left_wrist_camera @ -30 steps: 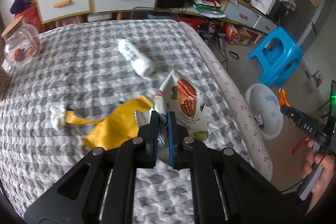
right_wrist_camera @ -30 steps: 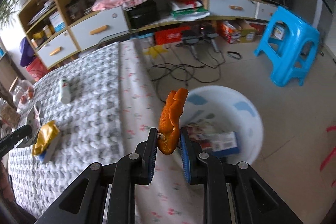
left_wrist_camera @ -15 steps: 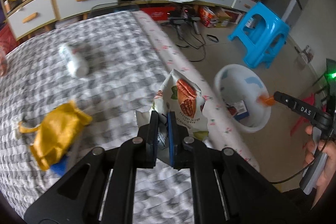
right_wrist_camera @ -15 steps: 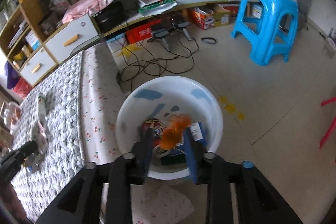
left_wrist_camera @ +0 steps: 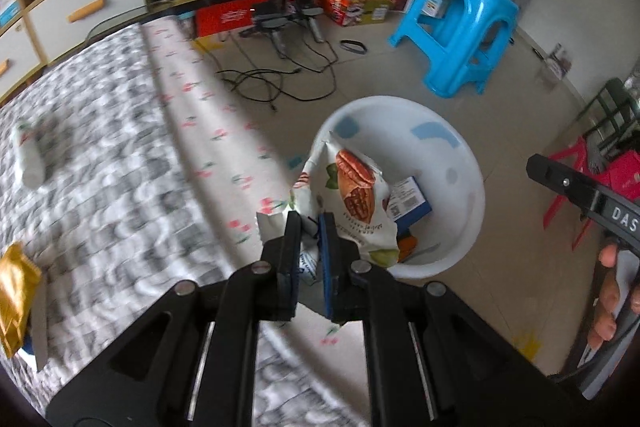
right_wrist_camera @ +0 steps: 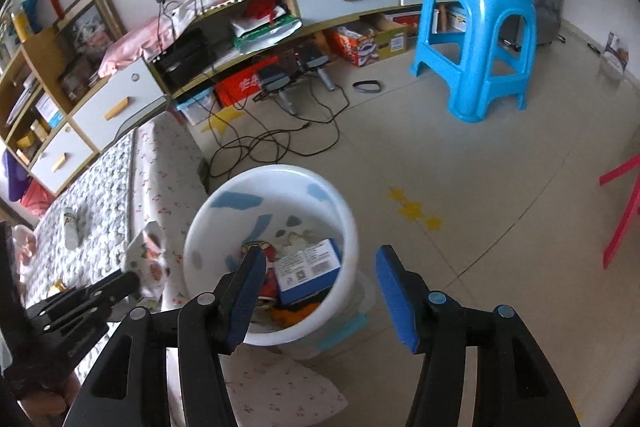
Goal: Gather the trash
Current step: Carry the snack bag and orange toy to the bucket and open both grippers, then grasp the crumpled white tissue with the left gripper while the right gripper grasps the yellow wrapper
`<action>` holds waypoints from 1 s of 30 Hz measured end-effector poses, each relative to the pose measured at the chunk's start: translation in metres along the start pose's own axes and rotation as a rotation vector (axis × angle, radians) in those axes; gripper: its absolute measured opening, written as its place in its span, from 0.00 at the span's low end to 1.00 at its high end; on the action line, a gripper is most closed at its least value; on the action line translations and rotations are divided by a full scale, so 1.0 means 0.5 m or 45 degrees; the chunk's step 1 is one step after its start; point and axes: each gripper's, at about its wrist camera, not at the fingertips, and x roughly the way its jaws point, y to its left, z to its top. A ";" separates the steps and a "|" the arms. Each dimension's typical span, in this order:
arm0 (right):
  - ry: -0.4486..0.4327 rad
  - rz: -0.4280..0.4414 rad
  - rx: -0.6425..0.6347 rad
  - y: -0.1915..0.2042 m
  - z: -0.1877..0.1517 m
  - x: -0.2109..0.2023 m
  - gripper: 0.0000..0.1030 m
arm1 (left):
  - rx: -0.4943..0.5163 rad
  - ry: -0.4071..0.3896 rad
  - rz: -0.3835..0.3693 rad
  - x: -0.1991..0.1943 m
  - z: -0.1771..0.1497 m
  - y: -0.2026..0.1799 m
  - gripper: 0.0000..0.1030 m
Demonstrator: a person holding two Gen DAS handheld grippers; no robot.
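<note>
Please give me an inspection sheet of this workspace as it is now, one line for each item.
Surface: grey checked bed cover.
Job's things: nut snack bag; white bin holding blue box, orange peel; white bottle, yellow wrapper on bed.
Clutter: blue stool.
Grippers: left gripper shut on bag; right gripper open, empty.
Cables: black cables on floor.
Surroundings: cabinet drawers.
</note>
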 end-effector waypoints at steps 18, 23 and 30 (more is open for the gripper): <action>-0.023 -0.020 0.031 -0.028 0.001 -0.015 0.65 | 0.141 -0.038 0.007 0.021 0.034 -0.043 0.80; -0.024 -0.020 0.012 -0.015 0.000 -0.016 0.66 | 0.139 -0.032 0.037 0.008 0.024 -0.024 0.83; -0.027 -0.018 -0.013 0.007 -0.002 -0.019 0.68 | 0.095 -0.045 0.066 -0.021 0.010 0.014 0.88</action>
